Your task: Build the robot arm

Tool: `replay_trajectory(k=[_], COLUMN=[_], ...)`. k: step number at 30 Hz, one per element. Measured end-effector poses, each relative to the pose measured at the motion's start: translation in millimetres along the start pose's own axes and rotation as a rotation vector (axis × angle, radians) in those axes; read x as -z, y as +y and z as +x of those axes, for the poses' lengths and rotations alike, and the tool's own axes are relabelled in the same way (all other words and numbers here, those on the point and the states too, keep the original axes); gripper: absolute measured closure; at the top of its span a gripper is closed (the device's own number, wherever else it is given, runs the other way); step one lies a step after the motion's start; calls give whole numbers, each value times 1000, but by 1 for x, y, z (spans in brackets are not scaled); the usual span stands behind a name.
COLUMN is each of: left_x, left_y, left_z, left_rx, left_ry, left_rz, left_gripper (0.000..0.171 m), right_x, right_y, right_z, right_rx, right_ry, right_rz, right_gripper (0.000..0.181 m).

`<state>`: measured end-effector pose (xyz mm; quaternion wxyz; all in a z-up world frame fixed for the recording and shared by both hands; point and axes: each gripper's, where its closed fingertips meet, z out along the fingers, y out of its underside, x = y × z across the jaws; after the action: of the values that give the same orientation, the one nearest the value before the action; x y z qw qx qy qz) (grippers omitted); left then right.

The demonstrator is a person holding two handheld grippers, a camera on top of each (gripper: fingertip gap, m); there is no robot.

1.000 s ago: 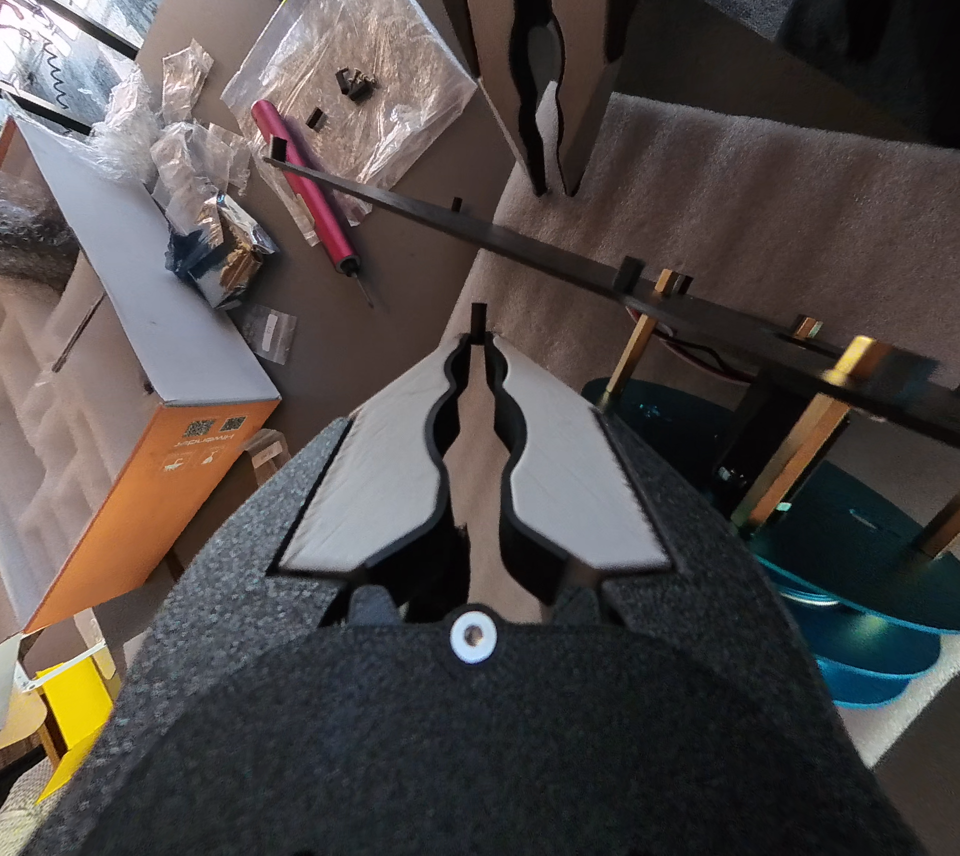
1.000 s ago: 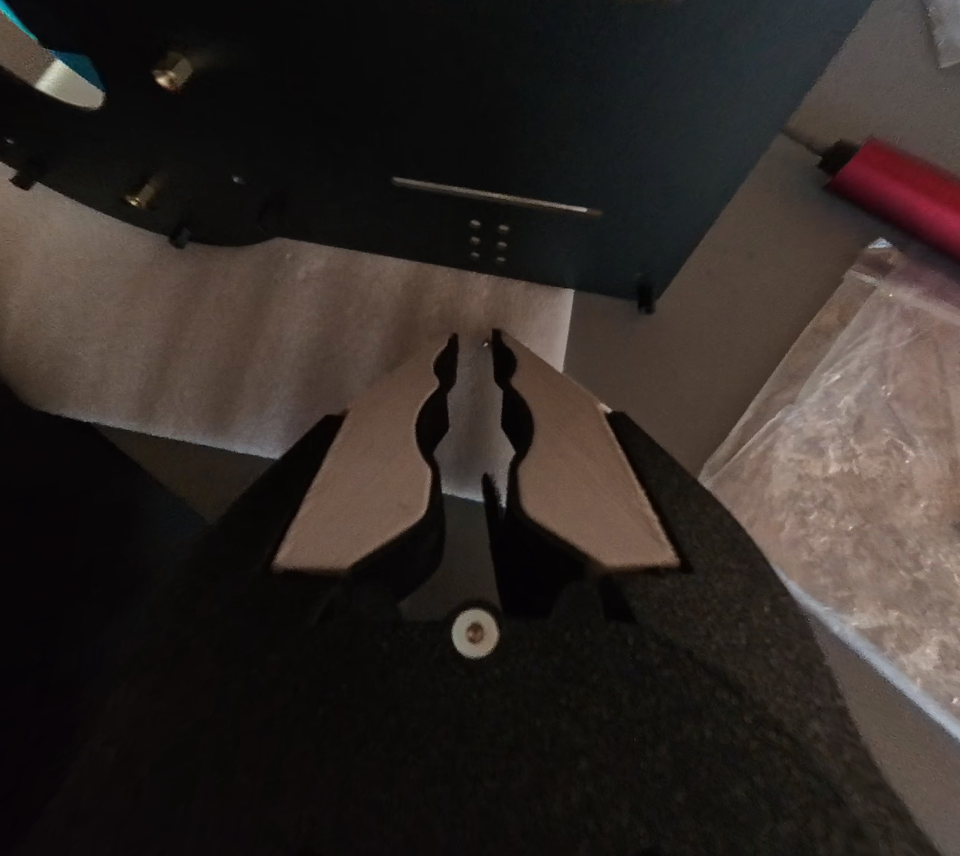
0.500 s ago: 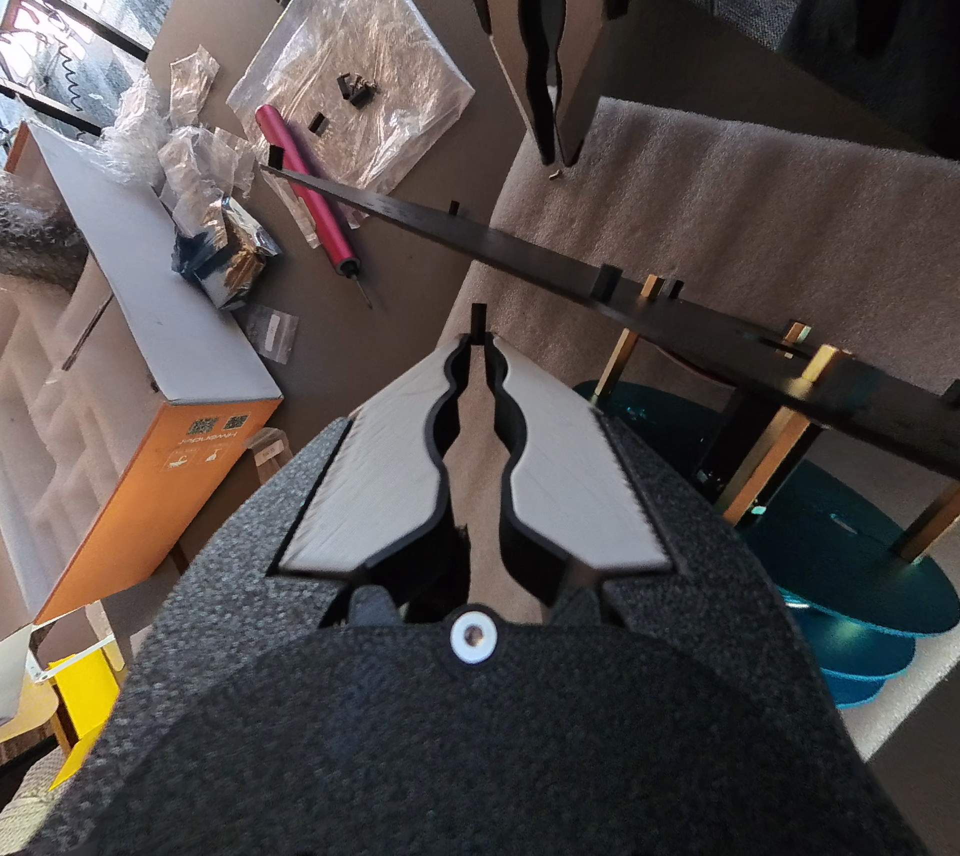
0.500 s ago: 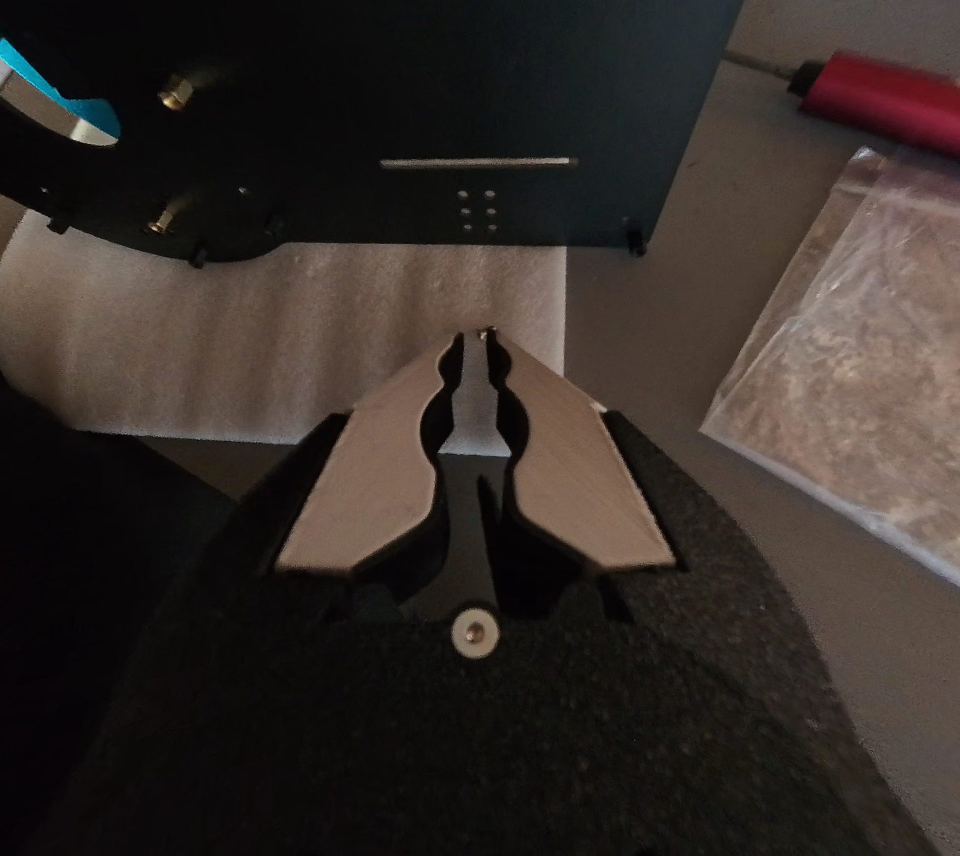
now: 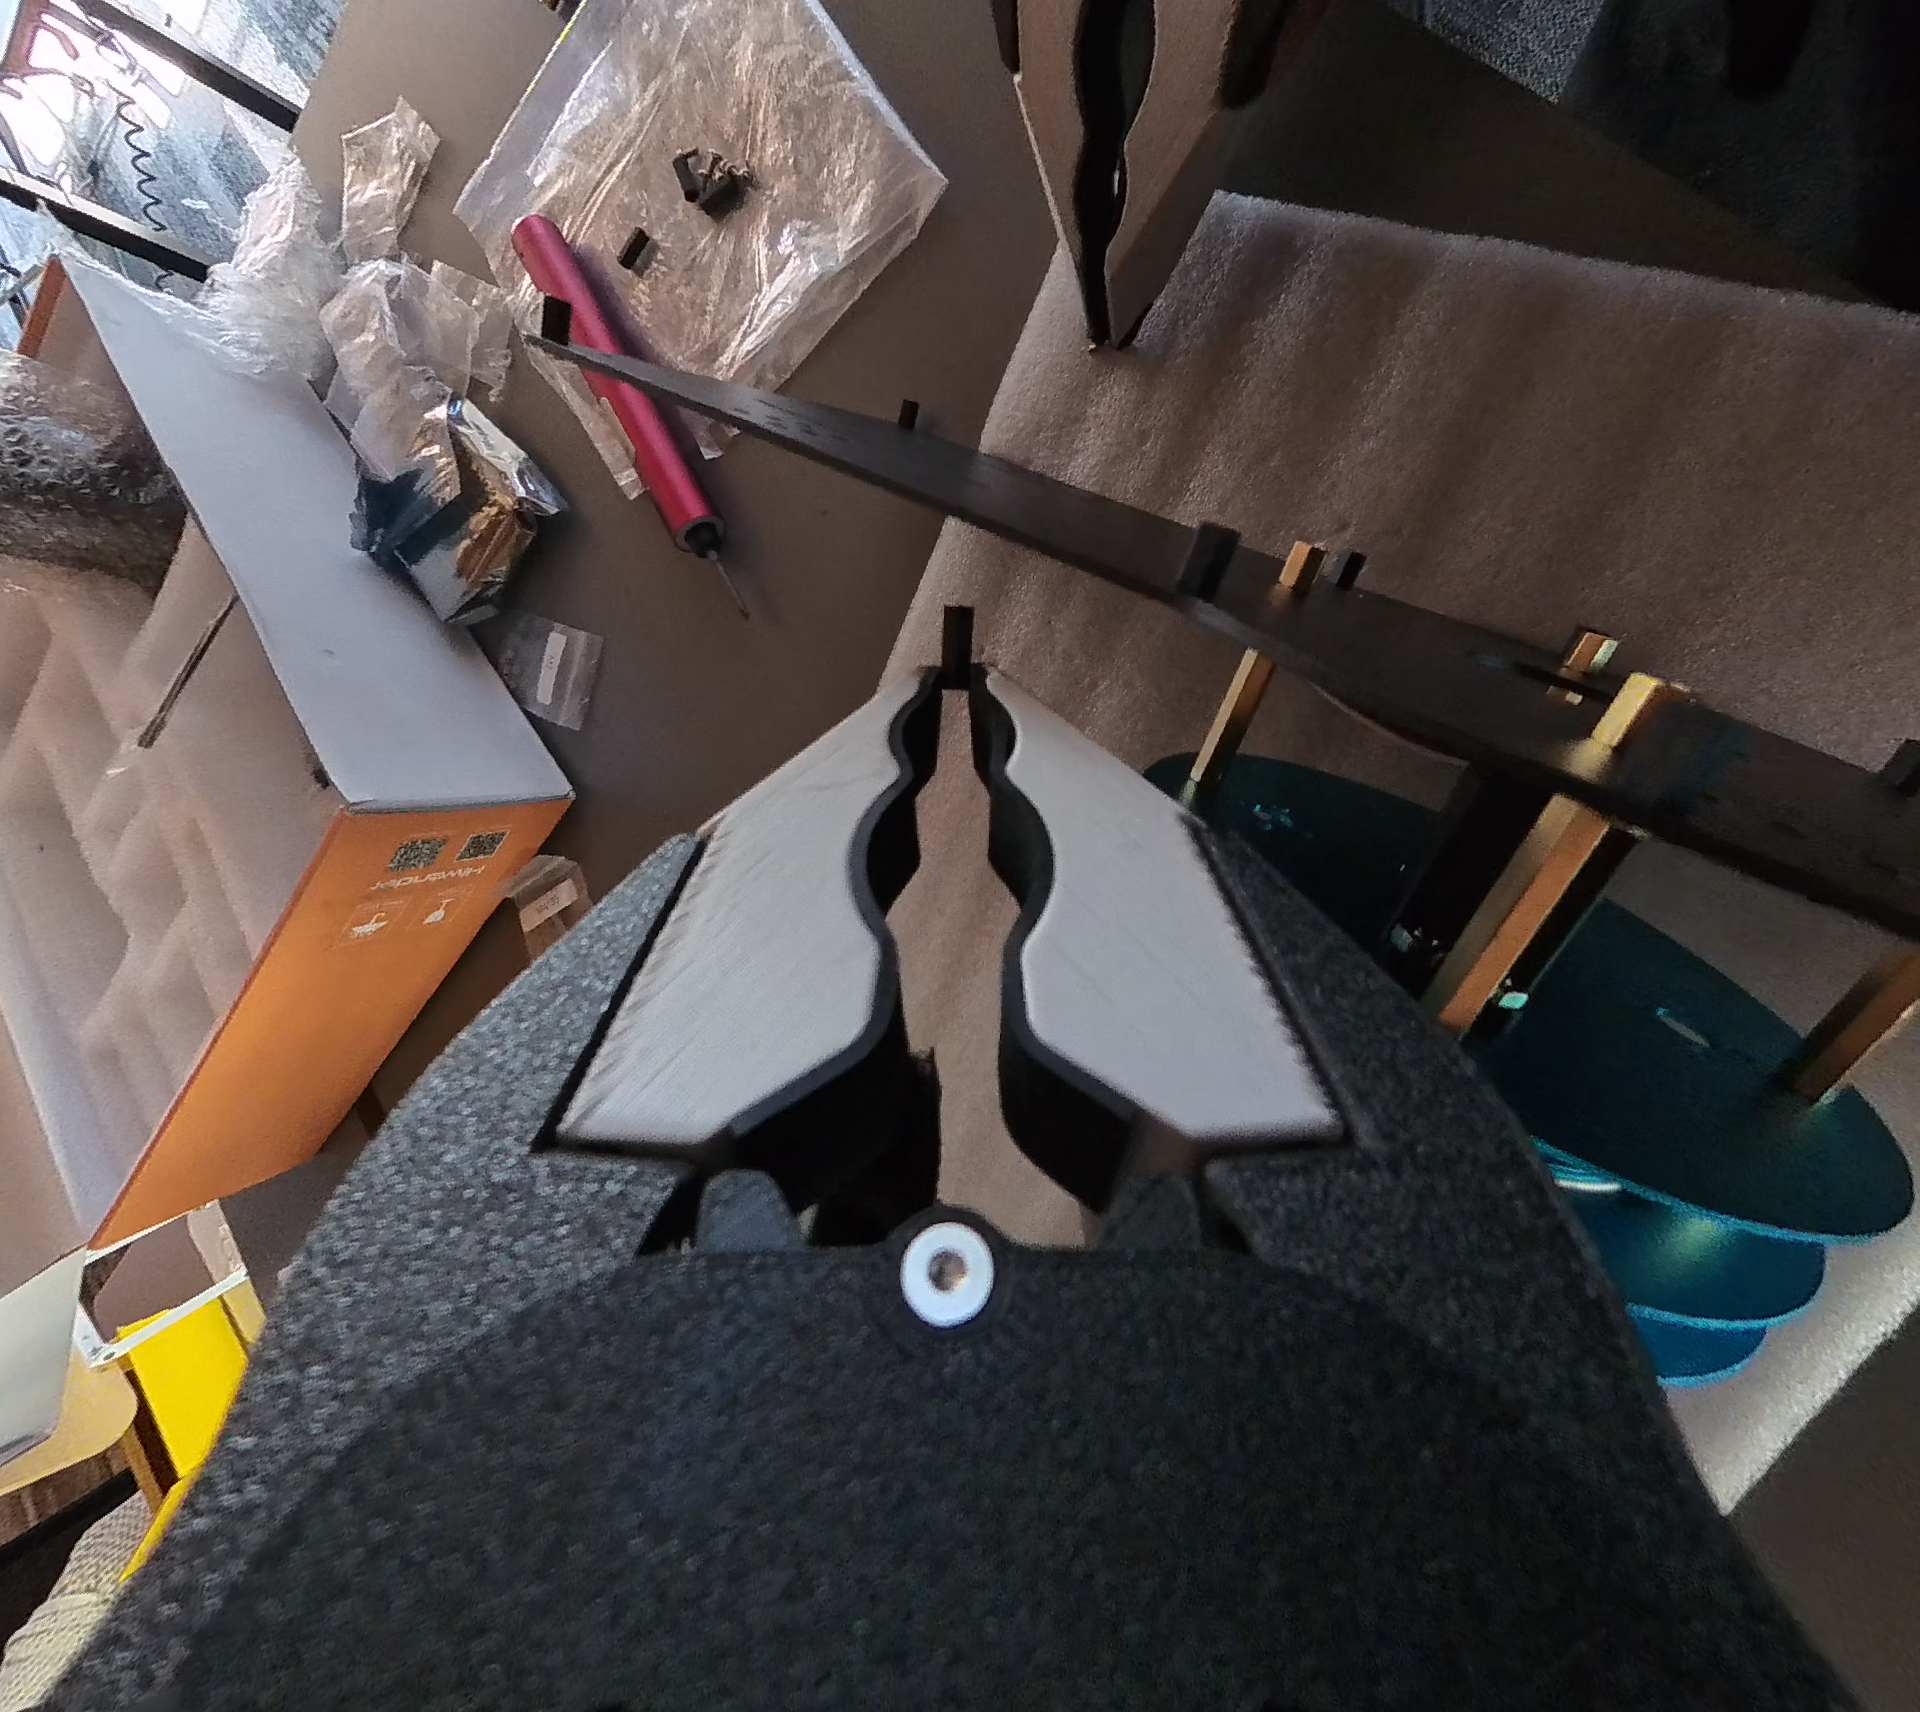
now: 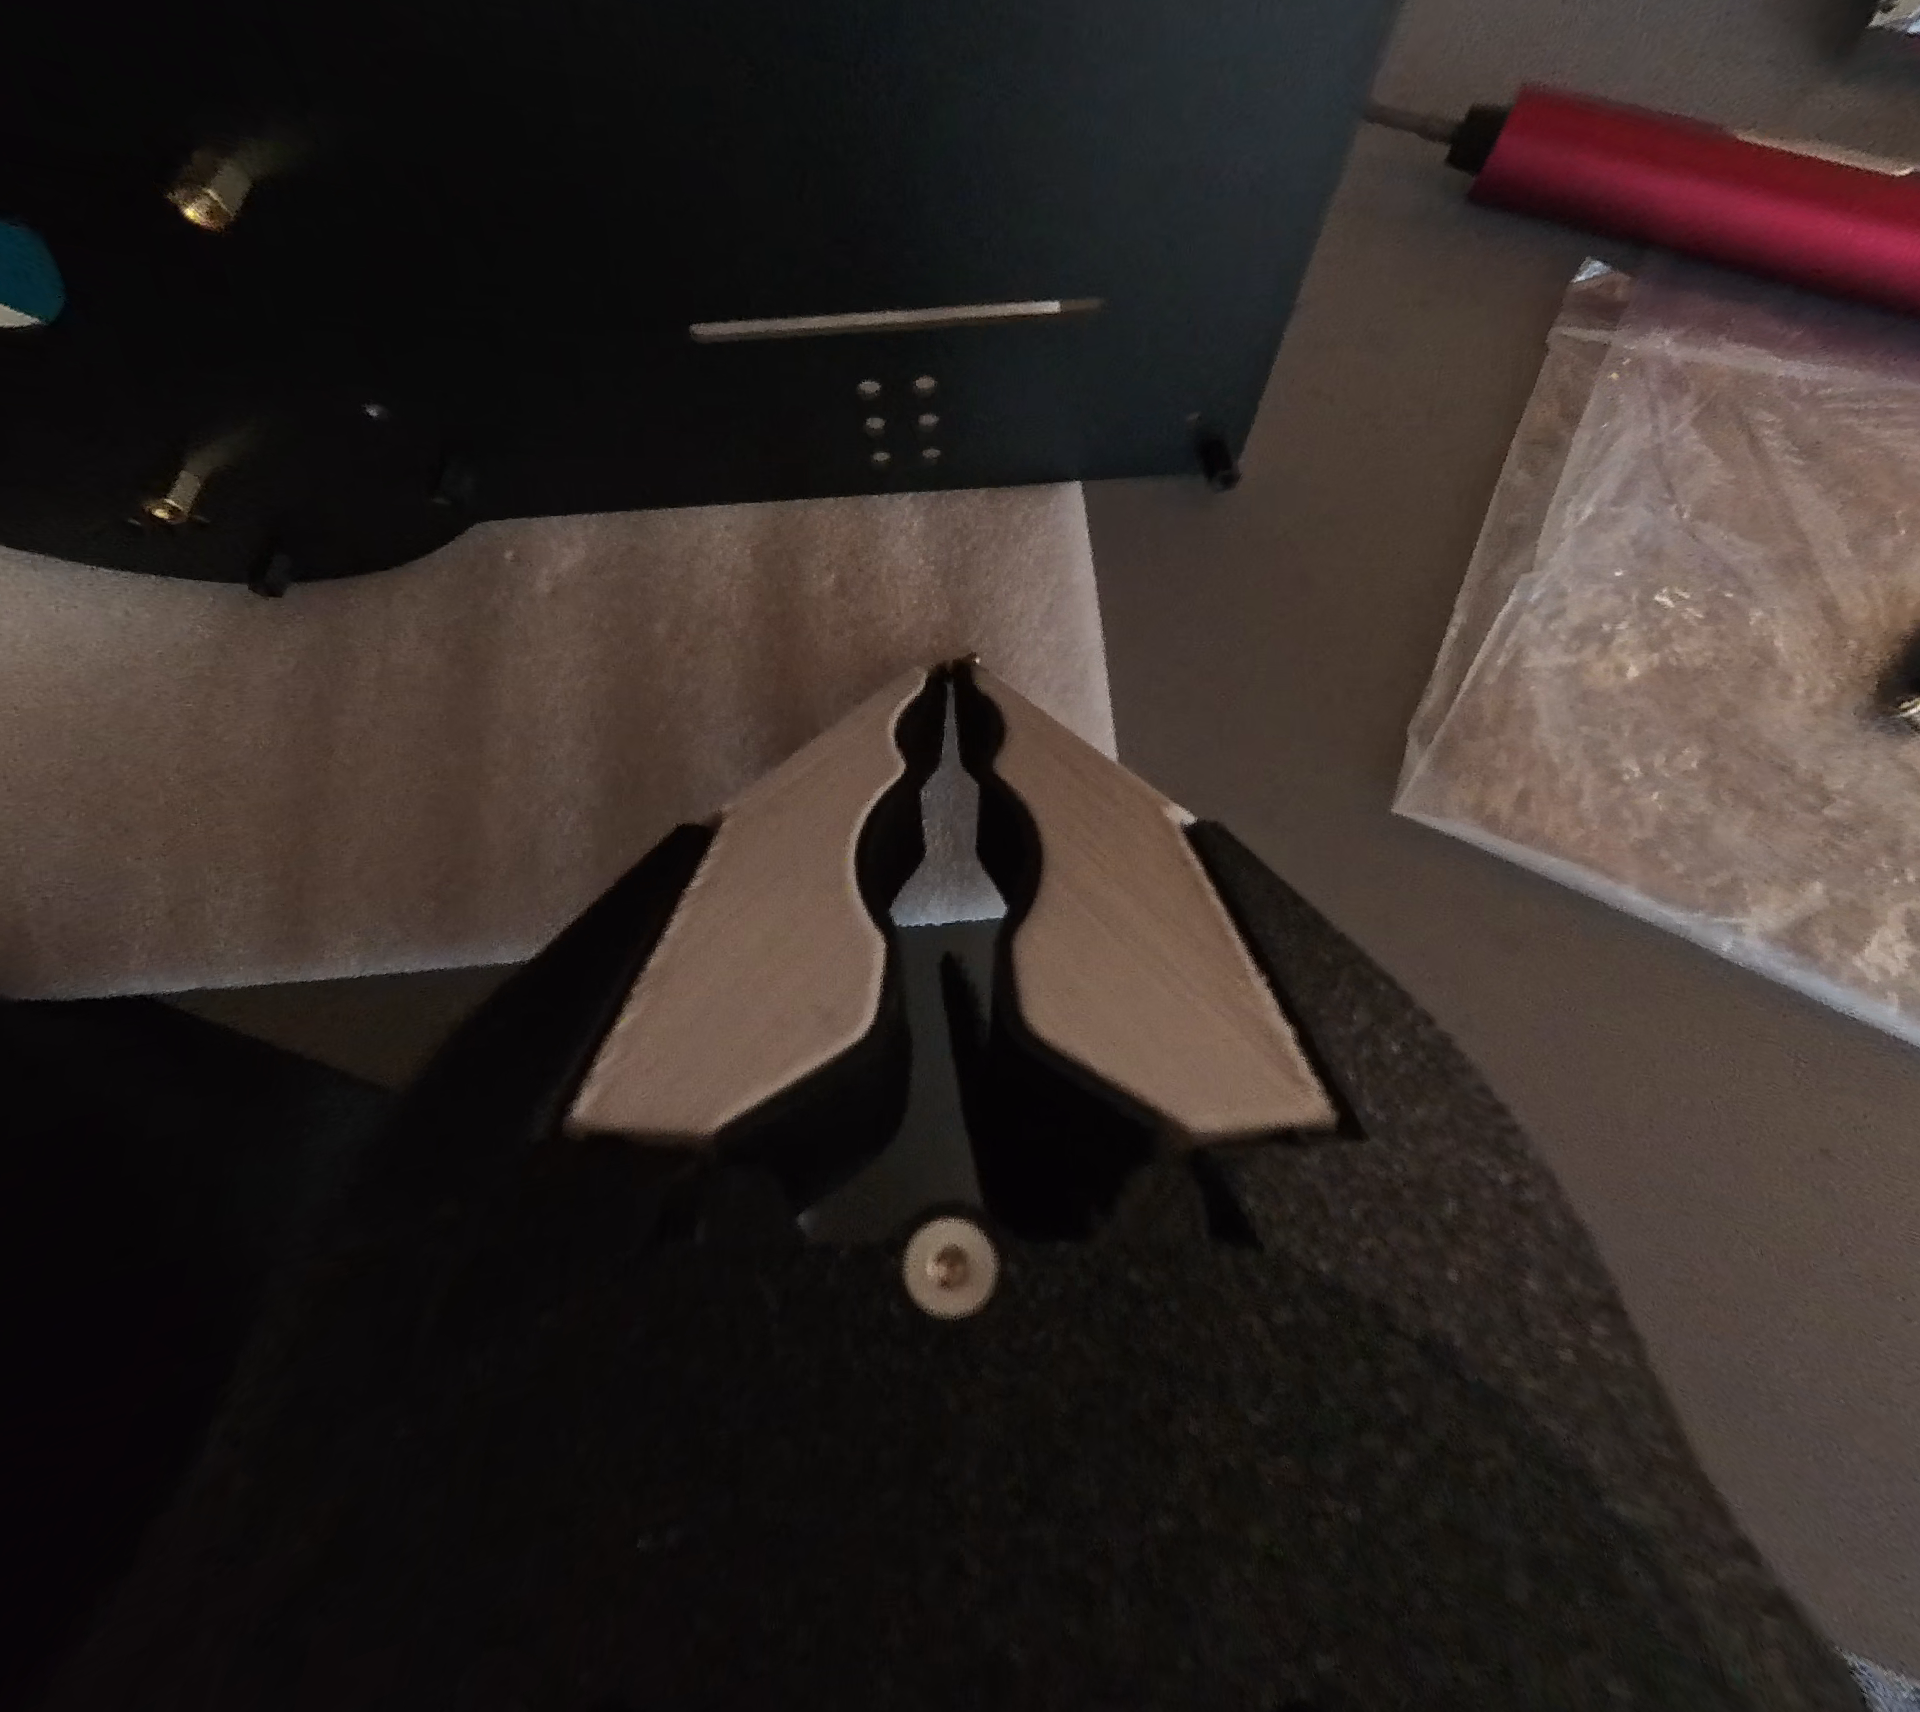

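1. Clearly, in the left wrist view, my left gripper (image 5: pixel 956 675) is pinched almost closed on a short black peg (image 5: pixel 956 636). The peg stands out past the tips with its long axis in line with the fingers.
   - The black plate (image 5: pixel 1455 654) is my landmark. It lies ahead and to the right of the peg, seen edge-on and raised on brass standoffs (image 5: pixel 1527 893) above teal discs (image 5: pixel 1714 1091).
   - The peg is near the plate's closer edge but apart from it.
   - Beyond the plate, the right gripper (image 5: pixel 1117 327) points down at the foam sheet (image 5: pixel 1507 436).
   - Left of the plate's far tip lie a red screwdriver (image 5: pixel 613 395) and a plastic bag (image 5: pixel 727 104).

2. Next, in the right wrist view, my right gripper (image 6: pixel 958 675) is closed to a sliver. A tiny metal piece (image 6: pixel 971 656) seems nipped at the very tips, though it is too small for me to name.
   - It hovers over the foam sheet (image 6: pixel 416 779), just short of the black plate (image 6: pixel 727 104).
   - It lines up roughly below the plate's cluster of six small holes (image 6: pixel 899 421).
   - The red screwdriver (image 6: pixel 1704 208) and plastic bag (image 6: pixel 1714 623) sit off the plate's right edge.
   - I judge both grippers about equally near the plate, each from its own side.
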<state>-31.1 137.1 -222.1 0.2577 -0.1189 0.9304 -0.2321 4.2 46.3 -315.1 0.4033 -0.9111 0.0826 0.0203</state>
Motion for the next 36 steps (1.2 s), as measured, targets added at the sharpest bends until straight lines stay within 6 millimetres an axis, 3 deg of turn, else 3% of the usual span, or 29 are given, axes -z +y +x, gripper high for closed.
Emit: replay_trajectory(k=[4,10,14,18,36], left_x=[-1,-5,-9,-11,-21], left_y=[1,0,-2,-3,-8], left_z=[-1,0,0,0,1], left_rx=[5,10,13,19,20], left_ry=[1,10,20,25,54], left_rz=[1,13,22,22,31], left_gripper=[167,167,167,167,167], right_x=[9,33,34,29,19], right_y=[-15,-73,-102,-106,-102], right_z=[-6,-27,-45,-52,-46], right_rx=[-10,-43,-7,48,60], right_ry=[-83,-355,-511,-545,-591], right_rz=[82,282,328,308,275], right_gripper=[181,181,181,181,181])
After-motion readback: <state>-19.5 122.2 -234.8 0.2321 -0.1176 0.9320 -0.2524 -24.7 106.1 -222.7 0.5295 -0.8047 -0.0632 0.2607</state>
